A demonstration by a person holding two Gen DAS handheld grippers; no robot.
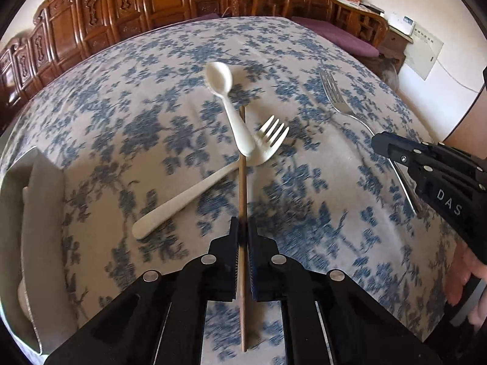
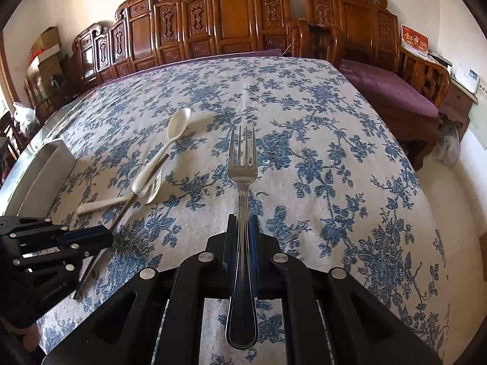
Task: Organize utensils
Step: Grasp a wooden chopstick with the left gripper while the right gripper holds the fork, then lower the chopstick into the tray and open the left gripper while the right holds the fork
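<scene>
- Down in the left wrist view, the left gripper [image 1: 242, 228] has its two black jaws drawn together on a thin brown chopstick [image 1: 242, 182], which runs straight up the gap between them and out past the tips.
- That chopstick's far part passes under a white plastic spoon [image 1: 229, 112] and over the neck of a white plastic fork [image 1: 210, 182]; the three lie crossed in one small heap on the blue-flowered tablecloth [image 1: 121, 121].
- The spoon's bowl points away from the camera, while the white fork lies slantwise with its tines up to the right.
- To the left, at the table's edge, stands a pale rectangular holder [image 1: 33, 213].
- Over on the right wrist view, the right gripper [image 2: 242, 222] is clamped narrowly on a shiny metal fork [image 2: 242, 182], held edge-on by the handle, its four tines pointing away above the cloth.
- The metal fork's rounded handle end sticks back between the jaws toward the camera.
- A person's fingers [image 1: 468, 270] show at the right border of the left view, behind the right gripper.
- Carved wooden chairs [image 2: 231, 21] line the wall behind the table.
</scene>
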